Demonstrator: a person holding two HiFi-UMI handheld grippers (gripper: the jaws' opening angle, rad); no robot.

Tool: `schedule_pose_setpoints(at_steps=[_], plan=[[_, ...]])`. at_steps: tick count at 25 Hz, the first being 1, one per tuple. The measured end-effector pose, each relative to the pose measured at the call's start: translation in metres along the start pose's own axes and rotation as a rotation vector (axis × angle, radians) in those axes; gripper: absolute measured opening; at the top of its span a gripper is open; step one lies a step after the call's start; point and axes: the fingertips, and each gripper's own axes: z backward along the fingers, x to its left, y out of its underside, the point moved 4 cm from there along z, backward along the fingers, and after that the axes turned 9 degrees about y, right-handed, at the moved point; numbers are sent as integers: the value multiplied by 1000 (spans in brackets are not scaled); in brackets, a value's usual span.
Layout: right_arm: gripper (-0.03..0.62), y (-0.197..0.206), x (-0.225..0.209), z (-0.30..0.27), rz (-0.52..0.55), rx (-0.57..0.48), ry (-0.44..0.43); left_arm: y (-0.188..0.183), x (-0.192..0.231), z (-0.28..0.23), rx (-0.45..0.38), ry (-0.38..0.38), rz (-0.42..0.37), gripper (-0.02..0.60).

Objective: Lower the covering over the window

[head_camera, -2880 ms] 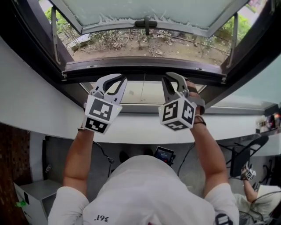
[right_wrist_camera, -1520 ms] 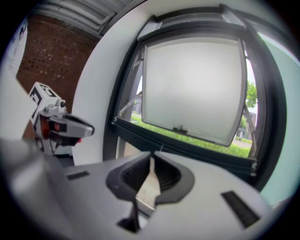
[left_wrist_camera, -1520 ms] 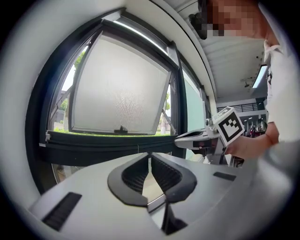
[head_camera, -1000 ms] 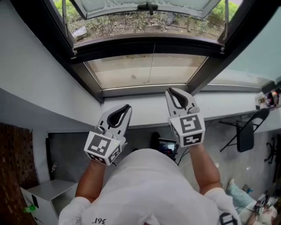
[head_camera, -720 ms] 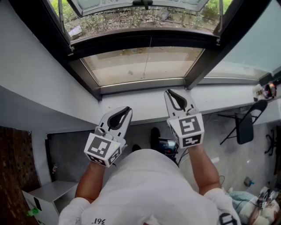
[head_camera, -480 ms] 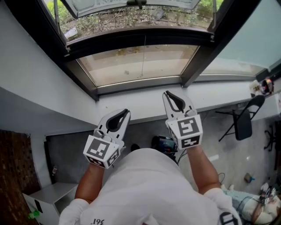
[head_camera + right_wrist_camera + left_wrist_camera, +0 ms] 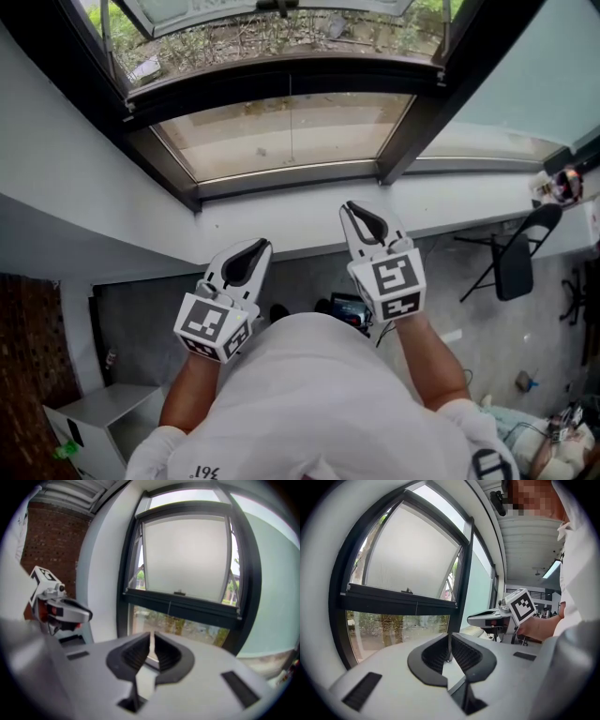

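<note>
Covering is a matter of judgement here. No blind or shade shows, only the pale frosted panel (image 7: 415, 550) that fills the window (image 7: 417, 117) above its dark crossbar (image 7: 281, 73), so I take that panel for the covering. It stands tilted outward on its side stays, with its handle (image 7: 178, 592) just above the crossbar. The head view shows open ground through the gap beneath it.

Left of centre and well below the crossbar, the left gripper (image 7: 260, 246) hangs in front of the person's chest, under the white sill ledge (image 7: 281, 220). Its jaws are closed tip to tip with nothing between them. Straight below the crossbar's middle, a thin cord (image 7: 291, 127) hangs over the clear lower pane (image 7: 234, 141), untouched. Right of that, the right gripper (image 7: 347, 206) sits a little nearer the crossbar and overlaps the ledge, its jaws likewise pinched together and empty.

A few seconds ago both grippers were up against the crossbar. Since then they have come down and back toward the body together, with their jaws closed. The panel looks as open as before. This reads as the hands backing off from the window rather than working it. Either the lowering is counted done, or a fresh reach to the handle or cord is still owed, and the frames cannot settle which.
</note>
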Motion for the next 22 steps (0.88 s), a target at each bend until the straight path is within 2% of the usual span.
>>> schedule_pose_setpoints(at_steps=[12, 22], plan=[[23, 24, -4, 4, -30, 35, -68, 4, -17, -11, 11, -42, 12, 35], [21, 29, -5, 8, -37, 58, -85, 7, -22, -18, 20, -32, 23, 35]])
